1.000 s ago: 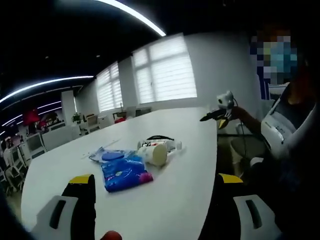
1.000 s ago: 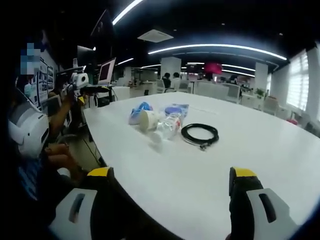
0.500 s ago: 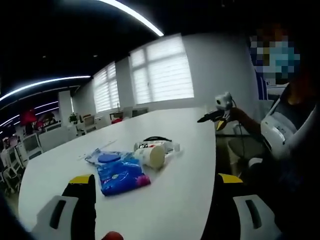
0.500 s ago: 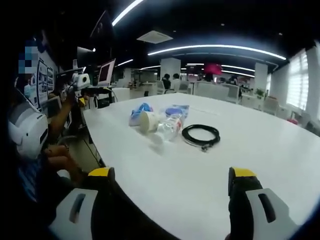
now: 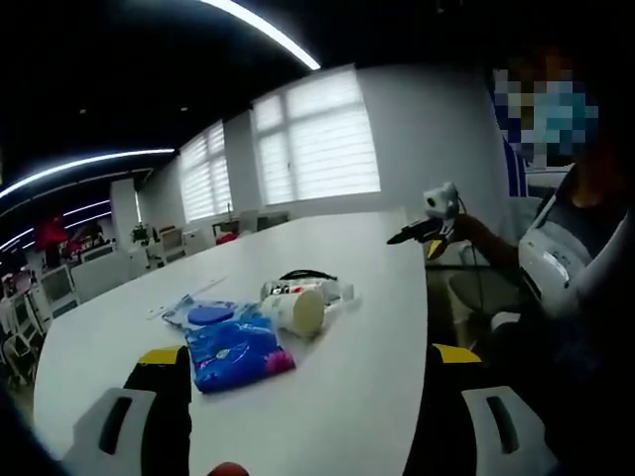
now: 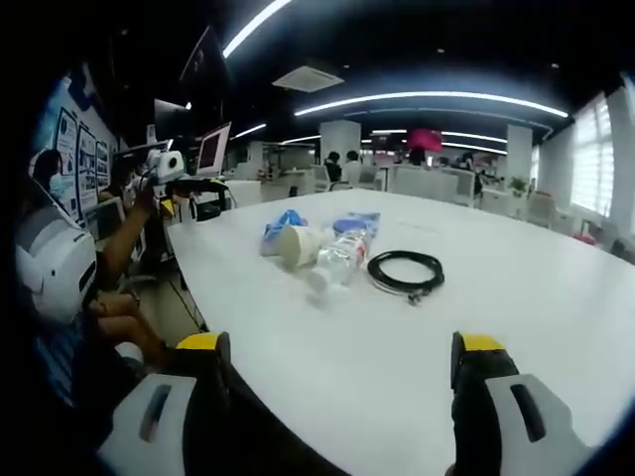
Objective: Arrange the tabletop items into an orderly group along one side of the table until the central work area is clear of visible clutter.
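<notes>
One big white table (image 5: 367, 327) takes up most of both views, sitting in an open office with long ceiling light strips, blinds over the windows (image 5: 316, 139) and rows of desks and chairs further back.

In the left gripper view, the left gripper (image 5: 310, 412) has its jaws spread wide with nothing between them, low over the table's near end. Going left to right ahead of its fingers (image 5: 159, 407): one blue wipes pack (image 5: 230, 344) just ahead of the left finger, one cream paper cup (image 5: 298, 310) lying on its side touching the pack, then one clear plastic bottle (image 5: 313, 291) lying down behind the cup, with one black cable (image 5: 310, 275) just past it. The bottle has a label but it's too blurry to read, same with the print on the pack. Far off to the right of the right finger, a person (image 5: 571, 248) sits at the table edge holding another gripper (image 5: 429, 223).

In the right gripper view, the right gripper (image 6: 335, 407) is likewise wide open and holding nothing. The same four things sit ahead, between its fingers (image 6: 203, 397): pack (image 6: 283, 226), cup (image 6: 298, 244), bottle (image 6: 340, 256), and the coiled cable (image 6: 405, 271) lying apart on the right. All are clustered mid-table, well ahead of the fingertips.
</notes>
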The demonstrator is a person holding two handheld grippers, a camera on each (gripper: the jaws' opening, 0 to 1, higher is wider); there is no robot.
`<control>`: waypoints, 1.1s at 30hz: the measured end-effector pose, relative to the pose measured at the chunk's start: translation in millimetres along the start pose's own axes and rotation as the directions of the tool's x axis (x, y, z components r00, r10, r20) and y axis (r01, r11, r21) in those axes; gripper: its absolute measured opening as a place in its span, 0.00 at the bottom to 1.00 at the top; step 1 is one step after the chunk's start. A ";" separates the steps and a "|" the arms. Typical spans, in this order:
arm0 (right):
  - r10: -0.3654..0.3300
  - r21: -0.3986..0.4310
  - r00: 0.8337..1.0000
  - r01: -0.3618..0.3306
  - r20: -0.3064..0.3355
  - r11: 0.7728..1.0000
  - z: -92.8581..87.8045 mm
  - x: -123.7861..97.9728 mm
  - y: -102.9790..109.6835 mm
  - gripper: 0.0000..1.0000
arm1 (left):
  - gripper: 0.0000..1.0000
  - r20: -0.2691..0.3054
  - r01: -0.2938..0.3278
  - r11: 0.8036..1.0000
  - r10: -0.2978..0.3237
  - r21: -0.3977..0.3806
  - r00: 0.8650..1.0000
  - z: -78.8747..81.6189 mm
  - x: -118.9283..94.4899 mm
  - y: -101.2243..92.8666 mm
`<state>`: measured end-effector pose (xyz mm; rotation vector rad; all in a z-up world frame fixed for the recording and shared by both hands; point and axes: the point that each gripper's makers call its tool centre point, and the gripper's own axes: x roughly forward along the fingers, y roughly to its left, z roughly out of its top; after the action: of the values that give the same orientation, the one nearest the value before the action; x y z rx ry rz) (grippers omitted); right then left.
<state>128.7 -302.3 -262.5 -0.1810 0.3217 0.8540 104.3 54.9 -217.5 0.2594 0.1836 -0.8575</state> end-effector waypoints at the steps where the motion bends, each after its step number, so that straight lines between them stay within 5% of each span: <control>1: 0.001 0.000 1.000 -0.001 0.000 1.000 -0.1 0.3 0.5 0.88 | 0.99 0.000 0.001 1.000 -0.001 0.000 1.000 0.2 0.4 -0.3; 33: 0.025 -0.005 1.000 -0.025 0.008 1.000 3.0 19.0 12.5 0.84 | 0.97 -0.029 0.073 0.997 -0.072 0.025 0.997 11.5 38.3 0.3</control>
<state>131.5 -279.9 -266.6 -0.1780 0.3147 0.8803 129.7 24.0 -216.6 0.2910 0.2090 -0.9287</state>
